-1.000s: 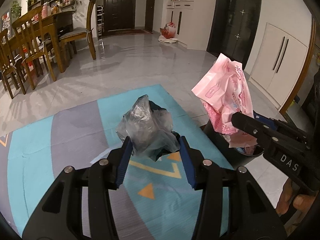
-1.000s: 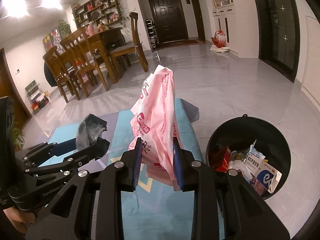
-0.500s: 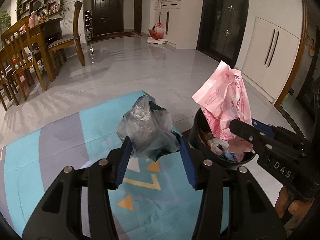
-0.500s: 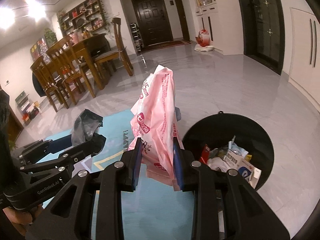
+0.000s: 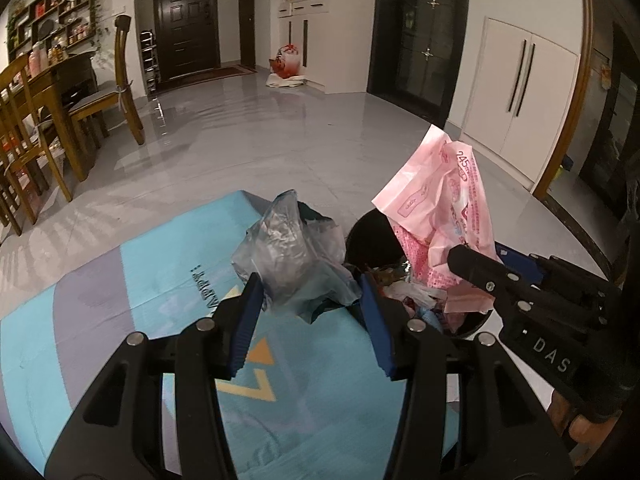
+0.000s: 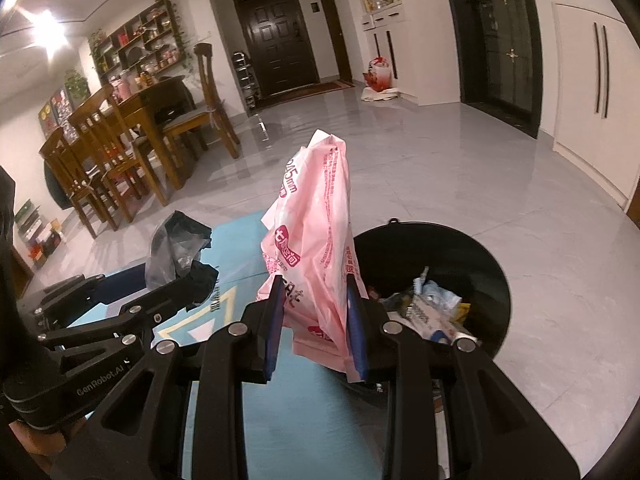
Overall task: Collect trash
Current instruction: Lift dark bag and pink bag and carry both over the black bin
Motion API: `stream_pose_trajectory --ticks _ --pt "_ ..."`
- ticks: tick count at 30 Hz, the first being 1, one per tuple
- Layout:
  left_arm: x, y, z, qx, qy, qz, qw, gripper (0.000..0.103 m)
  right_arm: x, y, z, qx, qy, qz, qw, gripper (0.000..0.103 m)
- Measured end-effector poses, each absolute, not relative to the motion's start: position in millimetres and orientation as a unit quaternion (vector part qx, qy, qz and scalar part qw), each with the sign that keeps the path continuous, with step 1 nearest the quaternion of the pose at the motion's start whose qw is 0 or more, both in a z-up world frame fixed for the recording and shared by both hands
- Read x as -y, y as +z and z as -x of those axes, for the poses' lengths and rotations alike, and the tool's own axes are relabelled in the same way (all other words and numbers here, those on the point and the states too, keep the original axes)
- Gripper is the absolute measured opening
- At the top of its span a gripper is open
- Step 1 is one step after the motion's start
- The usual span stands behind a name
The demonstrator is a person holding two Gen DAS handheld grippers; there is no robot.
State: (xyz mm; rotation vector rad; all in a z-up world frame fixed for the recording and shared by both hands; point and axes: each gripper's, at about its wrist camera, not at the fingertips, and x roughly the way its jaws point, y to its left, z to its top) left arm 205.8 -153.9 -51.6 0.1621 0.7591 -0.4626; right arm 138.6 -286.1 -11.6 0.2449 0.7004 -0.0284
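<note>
My left gripper [image 5: 312, 280] is shut on a crumpled grey plastic bag [image 5: 292, 252], held over the blue rug just left of the black trash bin [image 5: 356, 232]. That grey bag [image 6: 176, 248] and the left gripper [image 6: 200, 276] also show at the left of the right wrist view. My right gripper [image 6: 316, 284] is shut on a pink printed plastic bag [image 6: 316, 232] that stands upright, at the near left rim of the bin [image 6: 480, 256]. In the left wrist view the pink bag [image 5: 444, 200] hangs over the bin's opening. Several wrappers and cartons [image 6: 432, 308] lie inside the bin.
A blue and grey patterned rug [image 5: 160, 300] lies under both grippers. Wooden dining chairs and a table [image 6: 132, 140] stand at the left. Glossy grey floor tiles [image 5: 280, 140] stretch to a dark door. White cabinets [image 5: 516, 92] line the right wall. A red bag [image 6: 380, 74] sits far back.
Both grippers have moved toward the bin with their bags still held. The bin now sits closer, under the pink bag and beside the grey one.
</note>
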Motion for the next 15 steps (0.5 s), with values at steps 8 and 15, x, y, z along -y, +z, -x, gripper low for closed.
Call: stream_pose_trajectory --ticks 8,15 --pt "182 -58 -211 -0.376 -0.244 -0.087 0.890 0.051 309 -17 -136 -0.347 -0.041 -0.131 0.928 0.030" --pt "201 -66 -217 -0.384 -0.254 -0.092 0.883 0.051 324 -20 -135 -0.352 -0.053 -0.140 0.924 0.030"
